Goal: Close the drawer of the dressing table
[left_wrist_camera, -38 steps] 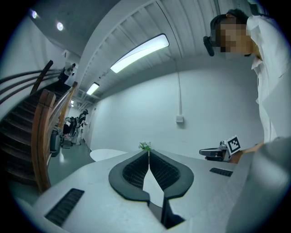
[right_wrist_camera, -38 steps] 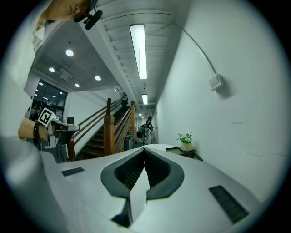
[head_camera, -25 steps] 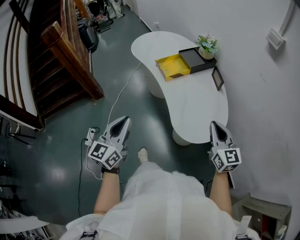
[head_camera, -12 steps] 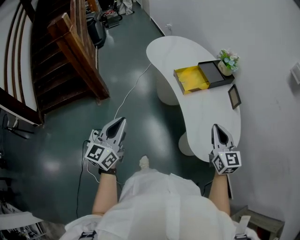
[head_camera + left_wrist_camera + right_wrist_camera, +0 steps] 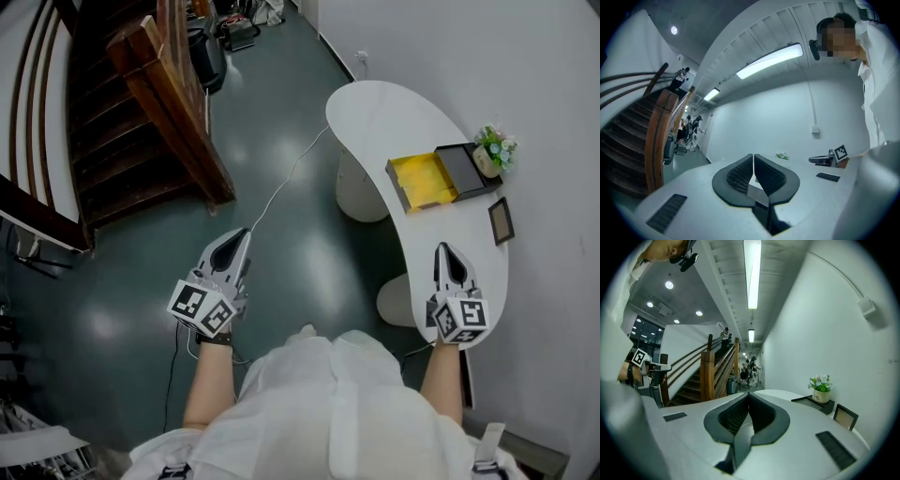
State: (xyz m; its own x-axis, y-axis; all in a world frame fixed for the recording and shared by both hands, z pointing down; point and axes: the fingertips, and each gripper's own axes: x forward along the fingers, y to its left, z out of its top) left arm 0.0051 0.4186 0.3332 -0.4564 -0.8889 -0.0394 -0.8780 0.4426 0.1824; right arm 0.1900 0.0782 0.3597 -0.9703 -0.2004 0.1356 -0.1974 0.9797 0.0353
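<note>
The white curved dressing table stands at the right along the wall. On it sits a black box with its yellow drawer pulled out to the left. My right gripper hovers over the table's near end, shut and empty, well short of the drawer. My left gripper hangs over the dark floor to the table's left, its pads together with nothing between them. In the right gripper view the jaws meet, and the black box lies ahead to the right.
A small potted plant stands on the black box and a picture frame lies near the wall. A wooden staircase fills the upper left. A white cable runs across the floor. People stand far down the corridor.
Both grippers have travelled forward along the floor toward the table. The table and drawer now sit lower and further right in the head view, and the right gripper is over the table's near end.
</note>
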